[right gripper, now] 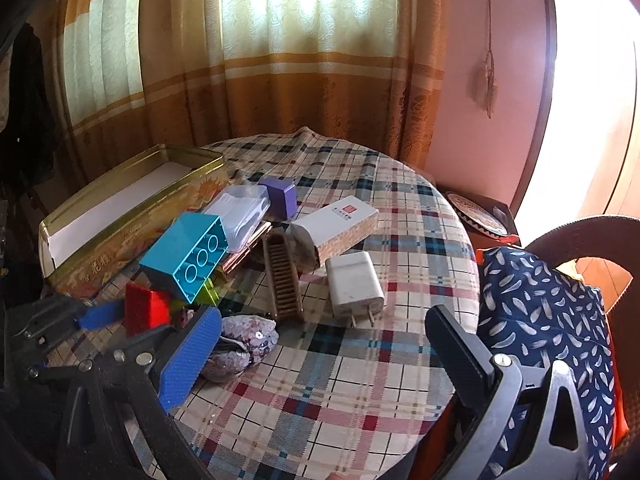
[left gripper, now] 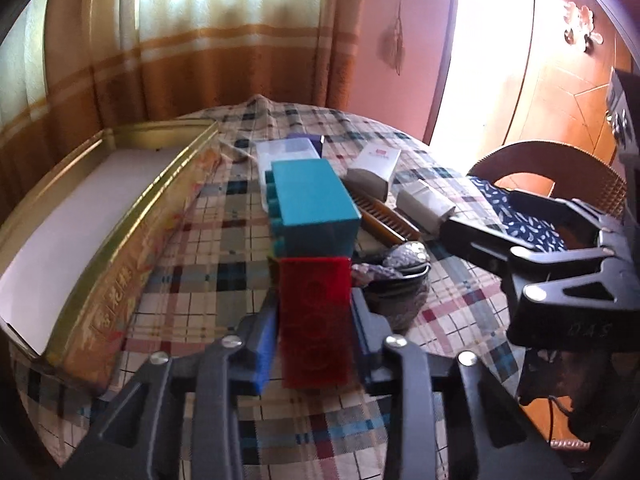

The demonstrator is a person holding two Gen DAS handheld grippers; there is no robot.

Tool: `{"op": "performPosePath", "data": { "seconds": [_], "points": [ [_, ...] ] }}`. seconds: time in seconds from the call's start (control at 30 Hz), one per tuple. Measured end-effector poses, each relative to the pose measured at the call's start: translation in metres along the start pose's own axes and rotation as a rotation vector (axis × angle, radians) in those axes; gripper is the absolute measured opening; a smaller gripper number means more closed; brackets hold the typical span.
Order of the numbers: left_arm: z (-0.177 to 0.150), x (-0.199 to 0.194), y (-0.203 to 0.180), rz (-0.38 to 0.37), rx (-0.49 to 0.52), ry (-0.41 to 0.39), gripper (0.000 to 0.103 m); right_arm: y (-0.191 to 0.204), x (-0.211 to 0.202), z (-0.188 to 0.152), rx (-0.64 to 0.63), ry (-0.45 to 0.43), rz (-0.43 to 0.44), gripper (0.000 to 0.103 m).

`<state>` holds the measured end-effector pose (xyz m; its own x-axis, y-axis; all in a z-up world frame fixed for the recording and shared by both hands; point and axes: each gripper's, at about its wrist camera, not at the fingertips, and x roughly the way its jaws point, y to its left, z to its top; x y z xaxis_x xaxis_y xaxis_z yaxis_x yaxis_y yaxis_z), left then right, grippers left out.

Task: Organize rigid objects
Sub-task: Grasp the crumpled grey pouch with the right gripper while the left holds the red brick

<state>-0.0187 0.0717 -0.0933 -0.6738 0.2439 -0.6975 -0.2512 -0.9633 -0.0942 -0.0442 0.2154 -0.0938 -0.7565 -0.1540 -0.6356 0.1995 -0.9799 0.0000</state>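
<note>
While daylight floods the curtained window, as seen across the plaid-covered round table [right gripper: 360,360], left to right:

Gold tin [left gripper: 120,248]: lid off, white-lined, at the table's left edge, just beside the block stack.
Left gripper [left gripper: 314,320]: blue pads clenched on the red block [left gripper: 314,320], held above the cloth.
Teal block [left gripper: 312,200]: joined to the red block's far end, with a green piece [right gripper: 208,294] between the two; tilted in the right wrist view.
Clear plastic case [right gripper: 240,212] and purple box [right gripper: 282,196]: behind the stack.
Sequined pouch [right gripper: 244,344]: on the cloth just right of the left gripper.
Brown comb [right gripper: 284,280]: between stack and charger.
White carton [right gripper: 336,228]: lying beyond the comb.
White charger [right gripper: 354,284]: prongs toward the camera.
Right gripper [right gripper: 320,376]: released, fingers spread wide, grasping nothing, near the table's right edge.
</note>
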Motion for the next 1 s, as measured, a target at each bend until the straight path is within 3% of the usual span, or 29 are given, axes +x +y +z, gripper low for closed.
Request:
{"op": "performPosePath", "data": {
  "seconds": [0.13,0.37,0.67,1.0],
  "points": [
    [0.000,-0.008,0.004,0.026,0.002,-0.032,0.030,0.007,0.004,-0.003,-0.017,-0.003,0.014,0.102],
    [0.006,-0.020,0.028,0.153,-0.008,-0.091,0.030,0.033,0.012,-0.008,-0.064,-0.014,0.075,0.102],
    [0.006,-0.013,0.038,0.175,-0.018,-0.094,0.030,0.048,0.029,-0.012,-0.083,0.035,0.119,0.102],
    [0.004,-0.010,0.043,0.143,-0.045,-0.083,0.030,0.049,0.037,-0.012,-0.111,0.072,0.156,0.071]
  ]
}}
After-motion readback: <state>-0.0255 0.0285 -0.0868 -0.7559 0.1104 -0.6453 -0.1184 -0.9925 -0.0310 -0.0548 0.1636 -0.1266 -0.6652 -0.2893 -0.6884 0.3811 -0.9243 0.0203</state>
